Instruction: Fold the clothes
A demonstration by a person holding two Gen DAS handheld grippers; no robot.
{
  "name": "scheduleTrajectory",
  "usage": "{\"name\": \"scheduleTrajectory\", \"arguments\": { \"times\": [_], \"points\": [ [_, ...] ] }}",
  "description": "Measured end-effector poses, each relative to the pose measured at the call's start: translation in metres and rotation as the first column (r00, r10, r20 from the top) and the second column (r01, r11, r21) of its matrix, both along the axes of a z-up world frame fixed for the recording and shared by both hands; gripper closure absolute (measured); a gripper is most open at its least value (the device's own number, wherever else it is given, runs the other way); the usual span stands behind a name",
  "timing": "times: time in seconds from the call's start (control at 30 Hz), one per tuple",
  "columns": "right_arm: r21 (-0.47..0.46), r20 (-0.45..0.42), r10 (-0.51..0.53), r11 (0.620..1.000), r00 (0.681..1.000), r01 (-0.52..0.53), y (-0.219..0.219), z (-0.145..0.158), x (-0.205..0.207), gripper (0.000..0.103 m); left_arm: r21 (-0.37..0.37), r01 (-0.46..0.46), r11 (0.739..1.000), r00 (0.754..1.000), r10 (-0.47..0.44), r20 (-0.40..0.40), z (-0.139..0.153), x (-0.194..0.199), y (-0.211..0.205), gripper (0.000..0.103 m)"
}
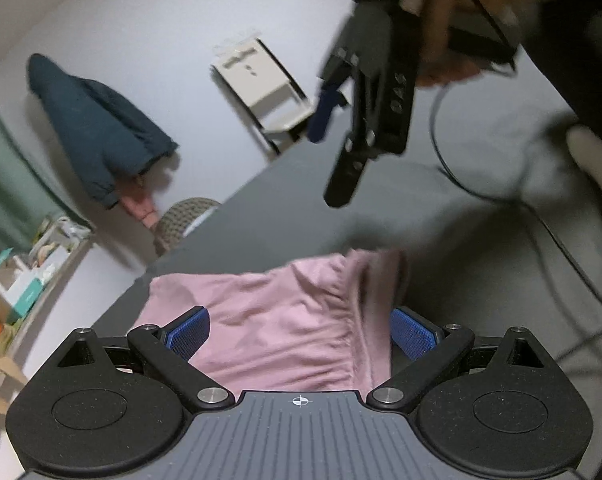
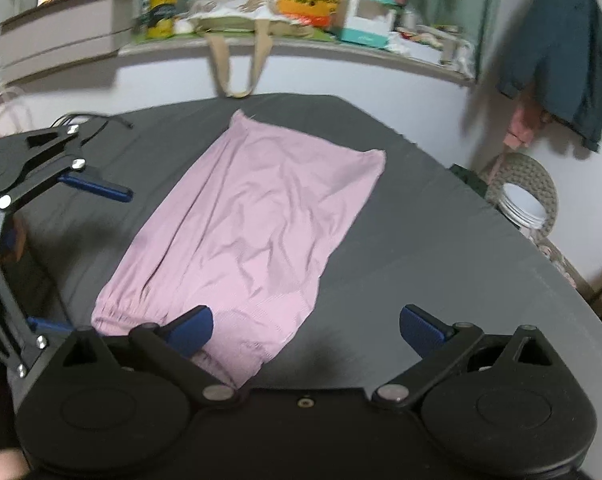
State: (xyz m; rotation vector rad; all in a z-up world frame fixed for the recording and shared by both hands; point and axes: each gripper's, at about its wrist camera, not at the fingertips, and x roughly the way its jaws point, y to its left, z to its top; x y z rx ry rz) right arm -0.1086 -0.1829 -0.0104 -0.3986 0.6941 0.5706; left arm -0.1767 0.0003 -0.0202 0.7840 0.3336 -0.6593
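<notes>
A pink garment (image 2: 245, 224) lies flat and lengthwise on the dark grey surface (image 2: 441, 260), its gathered end nearest me. My right gripper (image 2: 305, 328) is open just above that near end, with its left pad (image 2: 191, 330) over the cloth and its right pad over bare surface. At the left edge, my left gripper (image 2: 73, 256) is open beside the garment's long side. In the left wrist view, my left gripper (image 1: 301, 328) stands open with the pink garment (image 1: 277, 320) spread between its pads. My right gripper (image 1: 333, 152), held by a hand, hovers open above the surface.
A cluttered shelf (image 2: 301, 46) with tote bag handles (image 2: 237, 68) hanging off it runs behind the surface. A dark blue jacket (image 2: 565, 52) hangs on the wall above a woven basket (image 2: 529, 192). A black cable (image 1: 561, 240) trails over the surface. A white chair (image 1: 261, 84) stands beyond.
</notes>
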Motion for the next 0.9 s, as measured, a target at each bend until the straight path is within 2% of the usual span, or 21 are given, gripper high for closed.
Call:
{"name": "scheduleTrajectory", "arguments": {
  "times": [0.23, 0.43, 0.5, 0.6, 0.7, 0.77, 0.9],
  "points": [
    [-0.126, 0.052, 0.215, 0.97, 0.975, -0.207, 0.014, -0.006, -0.025, 0.004, -0.029, -0.004, 1.0, 0.999, 0.003, -0.033, 0.0, 0.003, 0.005, 0.006],
    [-0.231, -0.002, 0.251, 0.942, 0.968, -0.245, 0.028, -0.031, -0.03, 0.008, 0.0, -0.011, 1.0, 0.999, 0.011, -0.032, -0.007, 0.006, 0.004, 0.006],
    [-0.212, 0.011, 0.24, 0.949, 0.971, -0.232, 0.026, -0.029, -0.03, 0.008, -0.01, -0.015, 1.0, 0.999, 0.014, -0.028, -0.008, 0.006, 0.005, 0.006],
    [-0.176, 0.036, 0.22, 0.961, 0.975, -0.211, 0.022, -0.025, -0.029, 0.007, -0.092, -0.029, 0.995, 0.999, 0.027, -0.027, -0.001, 0.009, 0.012, 0.006],
    [-0.14, 0.061, 0.2, 0.972, 0.978, -0.19, 0.018, -0.021, -0.028, 0.005, -0.188, -0.082, 0.979, 0.997, 0.081, -0.015, 0.009, 0.016, 0.023, 0.006],
    [-0.115, 0.076, 0.185, 0.978, 0.98, -0.176, 0.016, -0.018, -0.028, 0.0, -0.23, -0.12, 0.966, 0.993, 0.121, -0.013, 0.013, 0.021, 0.029, 0.006],
    [-0.033, 0.086, 0.143, 0.989, 0.986, -0.141, 0.009, -0.008, -0.022, 0.0, -0.303, -0.148, 0.941, 0.988, 0.155, -0.001, 0.017, 0.027, 0.041, 0.006]
  ]
}}
